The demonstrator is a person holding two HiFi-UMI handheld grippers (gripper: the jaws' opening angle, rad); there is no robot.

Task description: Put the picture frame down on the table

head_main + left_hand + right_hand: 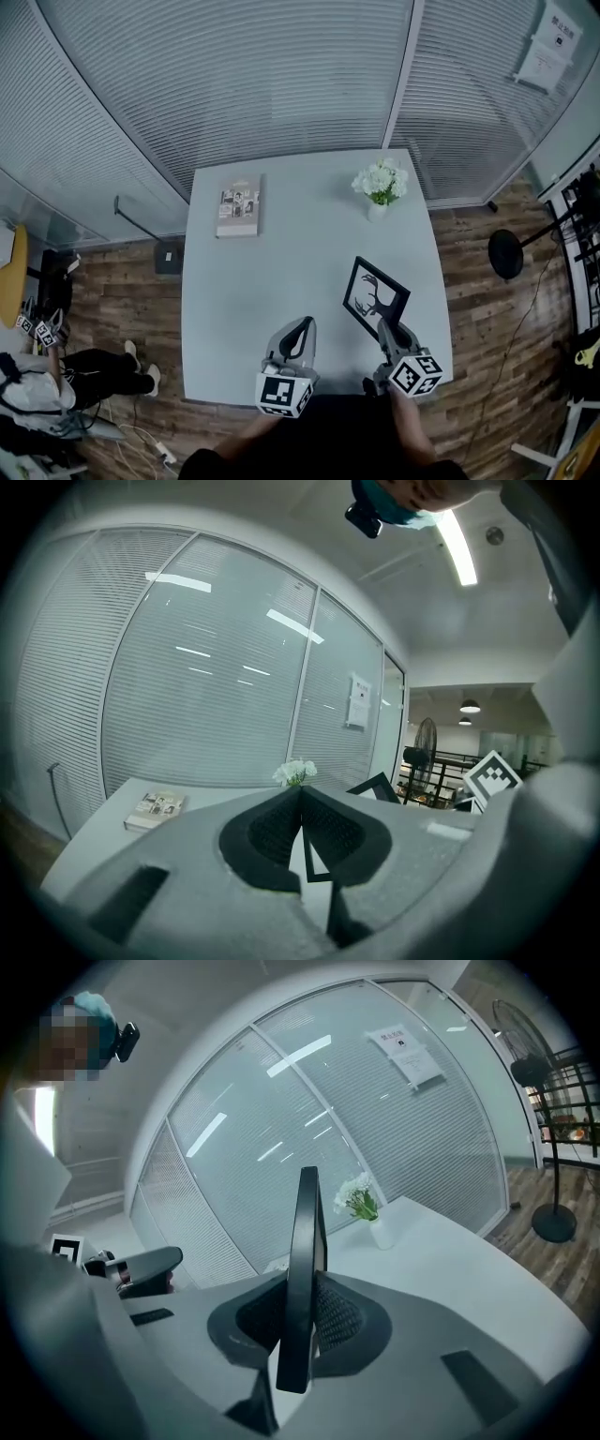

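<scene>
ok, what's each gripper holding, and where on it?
Right gripper is shut on the picture frame, pinching its black border at the edge nearest the person. Left gripper is shut, holding nothing.

Book (pixel 238 208), white flowers (pixel 380 180), vase (pixel 377 212), standing fan (pixel 506 253)

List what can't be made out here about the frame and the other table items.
- Right gripper view: picture frame is edge-on in the right hand-held gripper, its image hidden.
- Left gripper view: the left hand-held gripper covers most of the frame with its own body.
- Head view: book cover and wall notices too small to read.
</scene>
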